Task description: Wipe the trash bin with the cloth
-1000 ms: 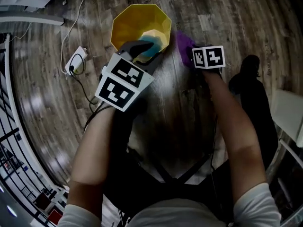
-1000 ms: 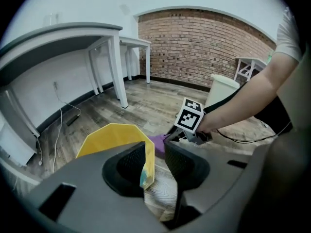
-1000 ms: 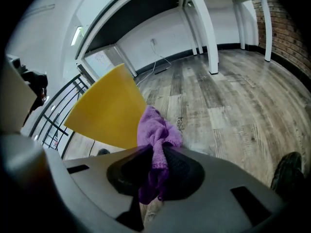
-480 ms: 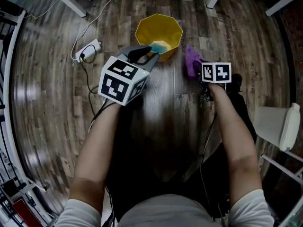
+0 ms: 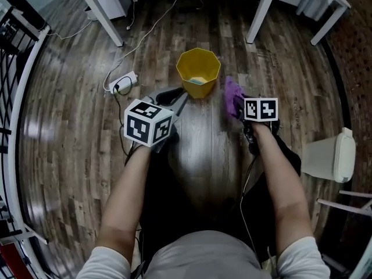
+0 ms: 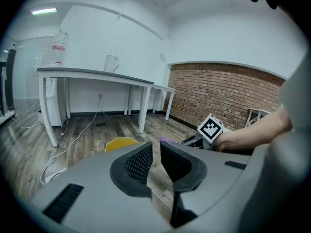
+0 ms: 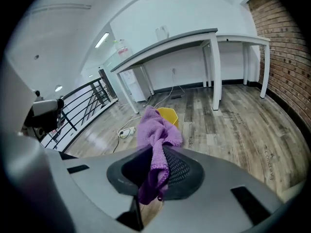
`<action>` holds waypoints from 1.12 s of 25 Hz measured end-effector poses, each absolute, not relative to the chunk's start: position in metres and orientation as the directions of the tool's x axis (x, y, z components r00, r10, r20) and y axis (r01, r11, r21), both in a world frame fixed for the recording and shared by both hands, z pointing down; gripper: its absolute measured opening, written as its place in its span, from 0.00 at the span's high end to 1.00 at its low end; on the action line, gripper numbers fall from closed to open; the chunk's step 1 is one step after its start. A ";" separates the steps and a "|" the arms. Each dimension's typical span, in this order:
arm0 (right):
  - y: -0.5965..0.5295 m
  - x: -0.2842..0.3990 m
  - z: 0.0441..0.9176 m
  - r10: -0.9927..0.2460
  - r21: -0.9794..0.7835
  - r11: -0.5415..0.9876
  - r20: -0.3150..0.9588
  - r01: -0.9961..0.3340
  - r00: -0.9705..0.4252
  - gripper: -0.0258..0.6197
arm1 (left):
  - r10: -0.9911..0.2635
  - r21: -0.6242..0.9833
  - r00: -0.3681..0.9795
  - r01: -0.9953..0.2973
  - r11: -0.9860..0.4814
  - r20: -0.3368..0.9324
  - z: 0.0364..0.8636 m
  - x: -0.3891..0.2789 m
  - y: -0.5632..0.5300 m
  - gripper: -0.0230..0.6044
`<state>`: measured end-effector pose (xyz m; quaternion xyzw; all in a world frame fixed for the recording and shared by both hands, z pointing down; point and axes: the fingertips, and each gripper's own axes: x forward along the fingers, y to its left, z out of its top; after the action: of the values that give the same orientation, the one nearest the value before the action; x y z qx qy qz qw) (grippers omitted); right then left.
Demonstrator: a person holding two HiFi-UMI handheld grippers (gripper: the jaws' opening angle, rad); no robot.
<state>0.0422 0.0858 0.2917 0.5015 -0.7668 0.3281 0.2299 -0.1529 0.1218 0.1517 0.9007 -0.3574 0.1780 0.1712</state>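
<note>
Two claws are held over the wooden floor [image 5: 70, 127], one in each of the person's hands. The right claw [image 7: 158, 154] is clamped on a purple cloth [image 7: 154, 130], which bunches up above the jaws and hangs in a short tail below them. The left claw [image 6: 155, 152] holds nothing. Its jaws stand a narrow gap apart, having just been closing, and only floor shows between them.

The yellow trash bin [image 5: 200, 61] stands upright on the floor ahead of both claws. In the head view the left claw's tips lie just below and left of the bin, and the cloth shows just to its right. Something pale blue [image 5: 197, 81] lies in the bottom of the bin. A white power strip [image 5: 124, 82] with its cable lies on the floor to the left of the bin, and white table legs [image 5: 260, 16] stand beyond it.
</note>
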 end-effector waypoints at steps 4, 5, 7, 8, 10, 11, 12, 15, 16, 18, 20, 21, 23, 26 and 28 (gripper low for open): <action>0.108 0.036 0.265 -0.635 -0.290 0.279 0.659 -0.915 -0.402 0.86 | -0.596 0.173 0.657 -0.726 -0.665 0.462 0.144 -0.163 0.147 0.88; 0.112 0.034 0.258 -0.642 -0.293 0.282 0.650 -0.914 -0.406 0.86 | -0.601 0.176 0.654 -0.730 -0.660 0.460 0.141 -0.166 0.152 0.88; 0.119 0.032 0.241 -0.657 -0.297 0.287 0.631 -0.911 -0.412 0.86 | -0.613 0.187 0.651 -0.738 -0.648 0.447 0.132 -0.170 0.162 0.88; 0.123 0.031 0.232 -0.664 -0.300 0.287 0.622 -0.910 -0.414 0.86 | -0.619 0.192 0.650 -0.742 -0.643 0.440 0.127 -0.171 0.166 0.88; 0.131 0.030 0.215 -0.678 -0.311 0.283 0.604 -0.907 -0.419 0.86 | -0.629 0.198 0.650 -0.746 -0.636 0.427 0.116 -0.173 0.174 0.88; 0.135 0.030 0.207 -0.686 -0.319 0.281 0.594 -0.905 -0.421 0.86 | -0.634 0.199 0.649 -0.747 -0.634 0.420 0.111 -0.173 0.177 0.88; 0.138 0.031 0.199 -0.693 -0.327 0.277 0.583 -0.903 -0.424 0.86 | -0.638 0.201 0.650 -0.749 -0.632 0.413 0.106 -0.173 0.180 0.88; 0.146 0.034 0.181 -0.712 -0.359 0.263 0.554 -0.896 -0.431 0.86 | -0.639 0.207 0.657 -0.744 -0.635 0.400 0.096 -0.168 0.188 0.88; 0.149 0.035 0.175 -0.719 -0.363 0.258 0.547 -0.896 -0.428 0.86 | -0.635 0.206 0.662 -0.739 -0.641 0.400 0.094 -0.166 0.191 0.88; 0.154 0.039 0.165 -0.731 -0.352 0.254 0.540 -0.901 -0.417 0.86 | -0.624 0.201 0.672 -0.728 -0.655 0.399 0.089 -0.160 0.198 0.88; 0.158 0.041 0.158 -0.741 -0.331 0.258 0.535 -0.908 -0.405 0.86 | -0.616 0.198 0.682 -0.717 -0.668 0.395 0.086 -0.156 0.204 0.88; 0.160 0.041 0.155 -0.746 -0.323 0.259 0.533 -0.910 -0.401 0.86 | -0.612 0.196 0.686 -0.713 -0.673 0.393 0.084 -0.156 0.207 0.88; 0.164 0.042 0.150 -0.754 -0.313 0.255 0.528 -0.915 -0.391 0.86 | -0.605 0.196 0.693 -0.705 -0.681 0.392 0.084 -0.158 0.213 0.88; 0.168 0.041 0.145 -0.764 -0.307 0.248 0.521 -0.919 -0.380 0.86 | -0.601 0.203 0.698 -0.702 -0.683 0.390 0.083 -0.165 0.217 0.88; 0.172 0.038 0.141 -0.768 -0.305 0.247 0.517 -0.920 -0.378 0.86 | -0.605 0.211 0.699 -0.703 -0.680 0.381 0.081 -0.170 0.218 0.88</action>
<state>0.0379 0.1721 0.1411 0.5418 -0.7787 0.2878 0.1317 -0.1699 0.2184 0.0811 0.9054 -0.3610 0.1415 0.1728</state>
